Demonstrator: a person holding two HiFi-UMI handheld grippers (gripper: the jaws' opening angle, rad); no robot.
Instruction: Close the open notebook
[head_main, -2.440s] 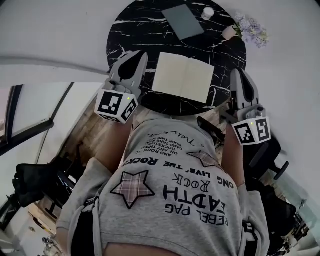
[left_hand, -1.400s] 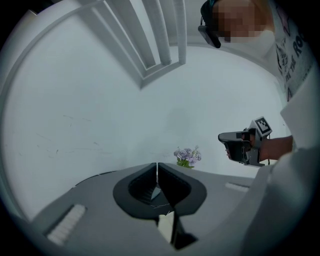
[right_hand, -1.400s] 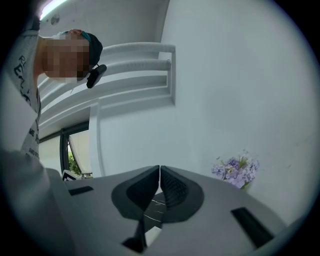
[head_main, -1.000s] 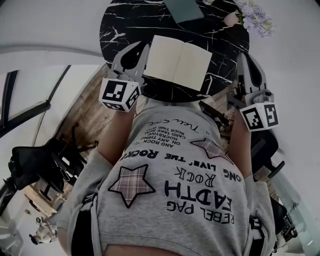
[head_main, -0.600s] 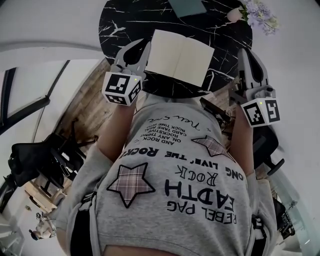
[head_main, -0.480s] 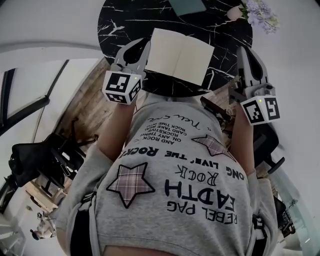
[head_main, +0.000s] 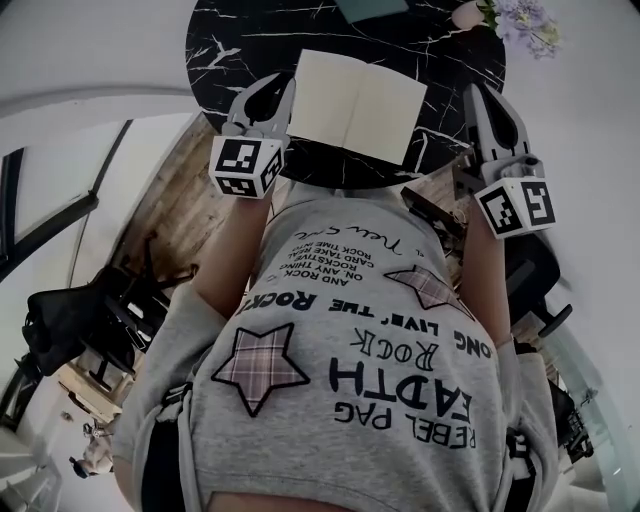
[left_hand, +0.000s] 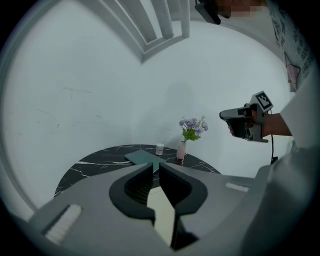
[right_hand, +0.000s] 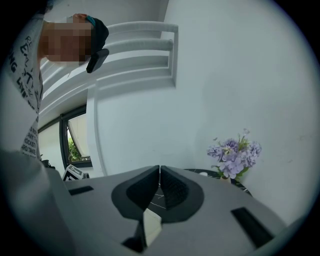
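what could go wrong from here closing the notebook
The left tool and right tool are shut, so a push may slide the cream open notebook instead of folding it. It lies near the front edge of the round black marble table and might slip off. A wide sweep could hit the pink vase of purple flowers.

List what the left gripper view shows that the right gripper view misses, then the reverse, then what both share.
Only the left gripper view: the right gripper, held up beside the table, and a teal book lying on it. Only the right gripper view: a window. Both: the flowers, the table, and a sliver of the notebook below the jaws.
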